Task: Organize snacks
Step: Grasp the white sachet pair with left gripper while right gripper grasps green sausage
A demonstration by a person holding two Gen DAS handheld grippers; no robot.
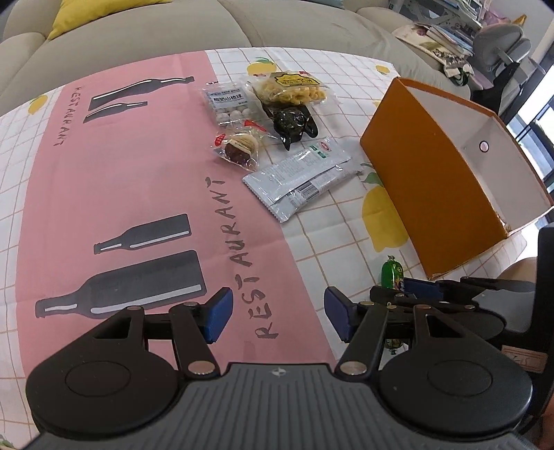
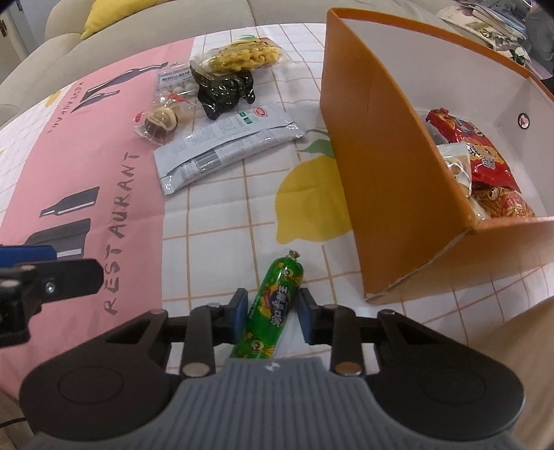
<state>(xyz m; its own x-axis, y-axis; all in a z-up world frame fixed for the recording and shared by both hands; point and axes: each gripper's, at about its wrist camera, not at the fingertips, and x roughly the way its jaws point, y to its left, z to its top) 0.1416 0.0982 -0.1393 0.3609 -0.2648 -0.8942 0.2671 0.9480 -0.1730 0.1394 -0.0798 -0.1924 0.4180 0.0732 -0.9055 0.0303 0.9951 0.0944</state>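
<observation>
A green sausage stick (image 2: 273,308) lies on the checked tablecloth (image 2: 214,249), just left of the orange box (image 2: 381,155). My right gripper (image 2: 271,313) straddles it, and both blue pads touch its sides. The box holds a red packet (image 2: 477,149) and other wrapped snacks. In the left wrist view my left gripper (image 1: 277,313) hangs open over the pink part of the cloth with nothing between its fingers. The sausage (image 1: 392,273) shows at its right, partly hidden by the right gripper's fingers (image 1: 420,287).
Further back lie a long grey packet (image 1: 301,176), a clear pack with a brown and cream sweet (image 1: 239,149), a pack of white balls (image 1: 230,104), a yellow crisp pack (image 1: 294,88) and a dark glossy object (image 1: 292,123). A sofa (image 1: 138,31) stands behind the table.
</observation>
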